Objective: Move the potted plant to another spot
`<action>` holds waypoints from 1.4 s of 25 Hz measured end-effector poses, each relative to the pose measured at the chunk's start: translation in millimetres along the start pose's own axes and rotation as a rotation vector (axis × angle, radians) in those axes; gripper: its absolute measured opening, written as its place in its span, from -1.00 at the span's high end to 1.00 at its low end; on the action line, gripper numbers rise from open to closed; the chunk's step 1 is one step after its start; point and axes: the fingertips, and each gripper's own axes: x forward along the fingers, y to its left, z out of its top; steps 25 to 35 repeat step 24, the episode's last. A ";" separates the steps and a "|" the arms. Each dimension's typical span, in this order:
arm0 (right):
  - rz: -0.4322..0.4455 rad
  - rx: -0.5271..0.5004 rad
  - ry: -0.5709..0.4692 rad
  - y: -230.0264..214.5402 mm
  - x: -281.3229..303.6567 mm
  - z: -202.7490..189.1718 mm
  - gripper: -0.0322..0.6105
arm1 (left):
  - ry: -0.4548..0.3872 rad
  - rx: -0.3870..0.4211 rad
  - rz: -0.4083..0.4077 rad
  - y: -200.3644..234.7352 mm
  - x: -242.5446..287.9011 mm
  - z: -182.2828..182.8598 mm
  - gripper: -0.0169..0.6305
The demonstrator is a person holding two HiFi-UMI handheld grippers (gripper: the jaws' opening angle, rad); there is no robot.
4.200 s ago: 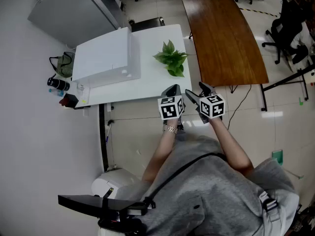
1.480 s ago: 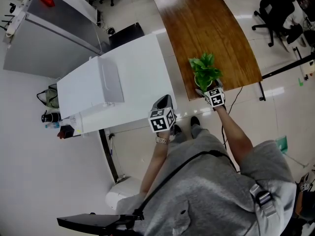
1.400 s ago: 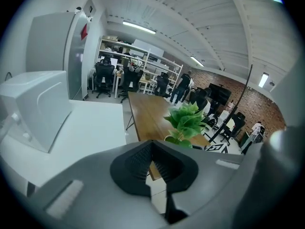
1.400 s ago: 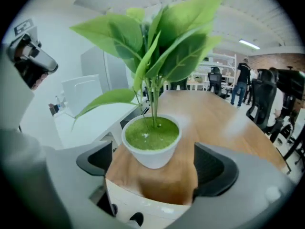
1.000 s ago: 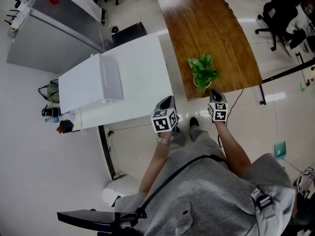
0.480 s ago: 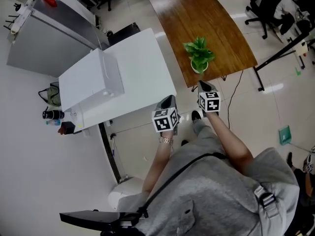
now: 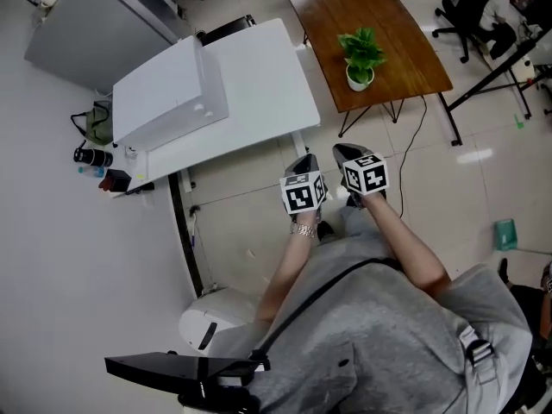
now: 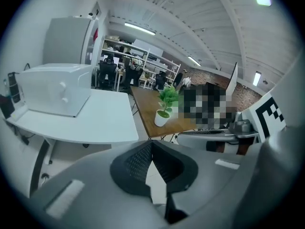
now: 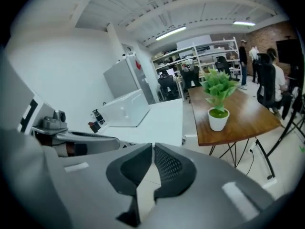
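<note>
The potted plant, green leaves in a small white pot, stands upright near the front edge of the brown wooden table. Nothing holds it. Both grippers hang over the floor in front of the person, well short of both tables. My left gripper is shut and empty, and my right gripper beside it is also shut and empty. The left gripper view shows the plant far beyond the closed jaws. In the right gripper view the plant stands ahead to the right.
A white table carrying a large white box stands left of the wooden one. A grey cabinet is behind it. Small items and a bag lie at its left end. Office chairs and a floor cable are at right.
The right gripper, at the pot 1.5 s ago, has drawn back from the wooden table and now sits beside the left one. The plant stays on the wooden table.
</note>
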 end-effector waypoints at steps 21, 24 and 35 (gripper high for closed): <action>0.110 -0.055 -0.072 11.8 -35.9 41.7 0.85 | -0.069 0.105 -0.034 -60.9 2.3 28.0 0.91; 0.127 -0.065 -0.065 14.0 -40.9 37.1 0.85 | -0.074 0.090 -0.023 -61.0 0.7 25.9 0.91; 0.127 -0.065 -0.065 14.0 -40.9 37.1 0.85 | -0.074 0.090 -0.023 -61.0 0.7 25.9 0.91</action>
